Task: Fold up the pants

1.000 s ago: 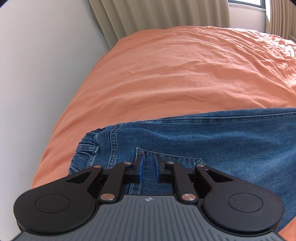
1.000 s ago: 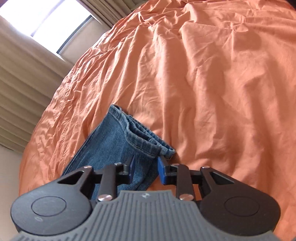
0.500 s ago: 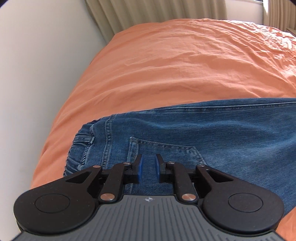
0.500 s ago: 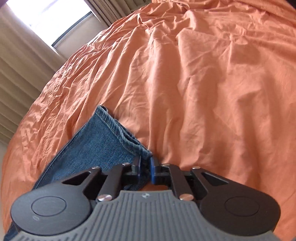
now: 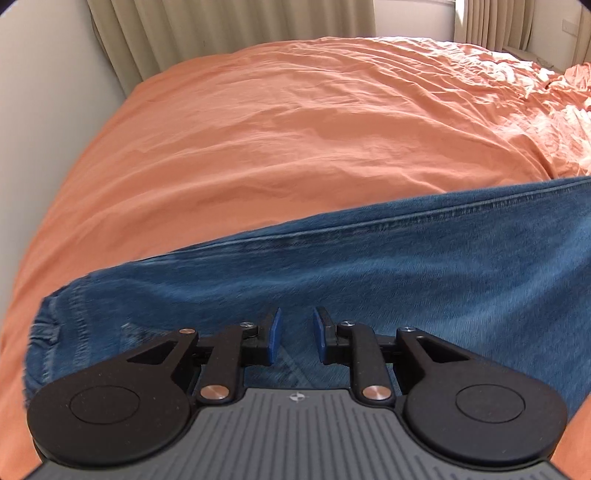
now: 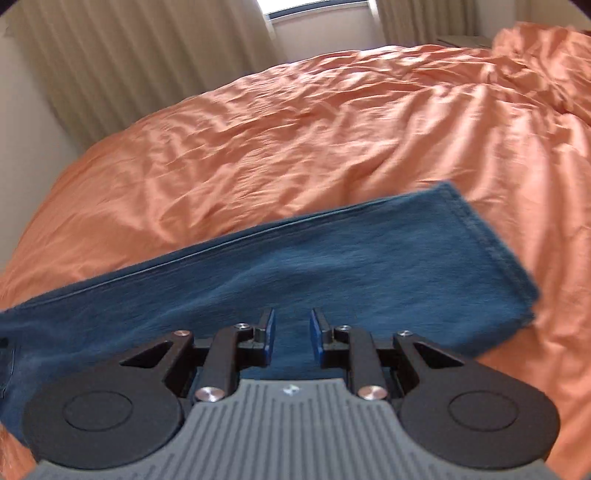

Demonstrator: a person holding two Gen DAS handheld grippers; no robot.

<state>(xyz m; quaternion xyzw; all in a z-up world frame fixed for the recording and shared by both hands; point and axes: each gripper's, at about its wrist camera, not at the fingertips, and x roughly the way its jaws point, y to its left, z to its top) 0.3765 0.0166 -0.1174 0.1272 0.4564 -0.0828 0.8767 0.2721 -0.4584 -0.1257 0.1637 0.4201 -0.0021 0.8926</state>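
Blue denim pants (image 5: 369, 266) lie flat across an orange bed sheet (image 5: 295, 129). In the left wrist view the waist end with elastic band (image 5: 48, 332) is at the lower left. My left gripper (image 5: 295, 336) is open and empty, over the seat of the pants. In the right wrist view the leg (image 6: 295, 266) runs across to its hem (image 6: 506, 266) at the right. My right gripper (image 6: 291, 334) is open and empty, above the lower leg. The view is blurred by motion.
A white wall (image 5: 44, 110) borders the bed on the left. Beige curtains (image 6: 129, 66) and a window (image 6: 314, 26) stand beyond the far edge. Rumpled orange bedding (image 6: 535, 66) is bunched at the far right.
My right gripper let go of the hem, opened, and swung back over the leg. My left gripper opened a little wider and pulled back from the back pocket.
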